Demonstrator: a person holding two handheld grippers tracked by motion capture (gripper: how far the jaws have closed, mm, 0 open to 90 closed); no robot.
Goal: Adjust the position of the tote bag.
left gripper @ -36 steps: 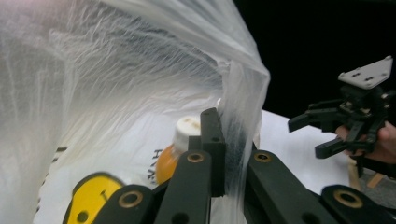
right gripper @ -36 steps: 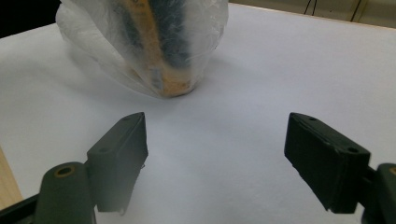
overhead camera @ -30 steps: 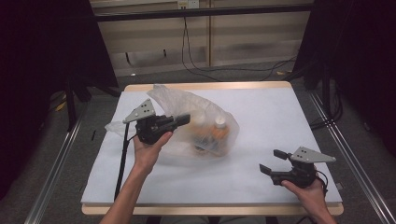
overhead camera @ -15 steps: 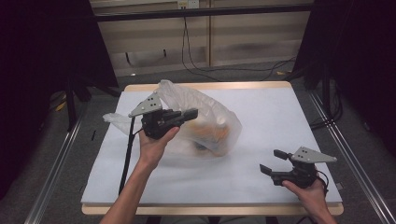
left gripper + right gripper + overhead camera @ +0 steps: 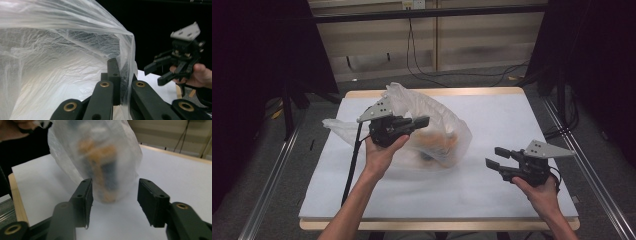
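A clear plastic bag [image 5: 447,131] lies on the white table sheet [image 5: 497,112], with an orange-labelled bottle [image 5: 438,143] and other items showing blurred through the film. My left gripper [image 5: 424,121] is shut on the bag's upper edge [image 5: 126,45] and holds it lifted. In the left gripper view the film runs between its jaws [image 5: 122,81]. My right gripper [image 5: 493,158] hovers over the table to the right of the bag. Its jaws have just been closing and still stand apart with nothing between them [image 5: 113,197]. The bag [image 5: 100,152] hangs beyond them.
A wooden rim [image 5: 452,92] borders the table. Metal rails [image 5: 272,175] run along both sides. Cables [image 5: 432,75] lie on the floor behind. A black cable [image 5: 352,160] trails from the left gripper across the sheet.
My left gripper has moved up and rightward with the bag's edge, pulling the bag taller. My right gripper has risen a little off the table.
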